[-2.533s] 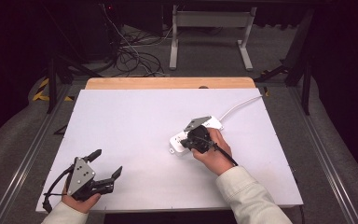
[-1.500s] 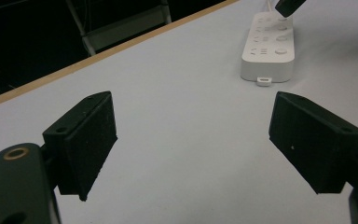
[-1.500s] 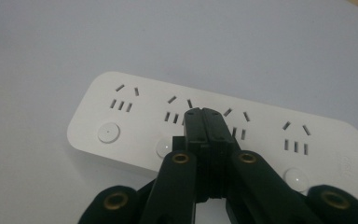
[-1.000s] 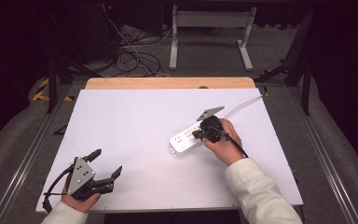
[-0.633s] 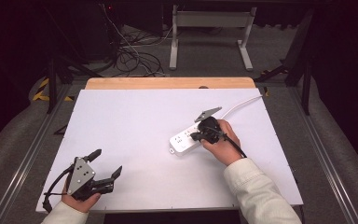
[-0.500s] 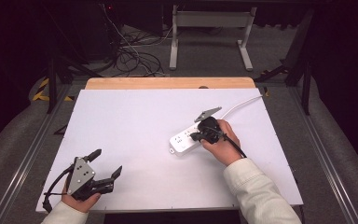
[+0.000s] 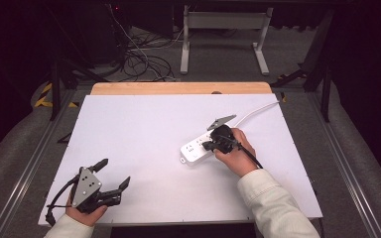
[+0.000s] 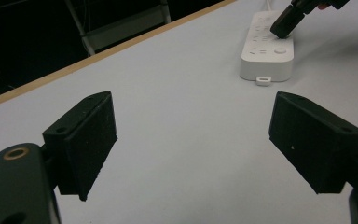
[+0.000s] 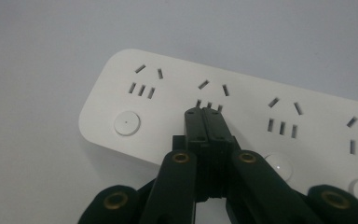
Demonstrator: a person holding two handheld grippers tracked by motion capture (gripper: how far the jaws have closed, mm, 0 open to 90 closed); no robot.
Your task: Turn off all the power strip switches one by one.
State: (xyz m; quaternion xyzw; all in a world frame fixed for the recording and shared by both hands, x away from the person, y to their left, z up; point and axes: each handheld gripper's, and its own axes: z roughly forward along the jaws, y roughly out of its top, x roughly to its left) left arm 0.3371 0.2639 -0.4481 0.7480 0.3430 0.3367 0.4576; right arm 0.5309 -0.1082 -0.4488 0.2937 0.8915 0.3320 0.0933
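Right gripper unmoved on power strip (jaws pressed together).

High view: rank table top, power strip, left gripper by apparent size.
1. Table top, by far the largest.
2. Left gripper and power strip: close in apparent size; the strip is partly hidden under the right gripper, so I won't rank them.

You are working over a white table with a tan wooden far edge, holding black grippers: left gripper, right gripper, above a white power strip showing dark slots.
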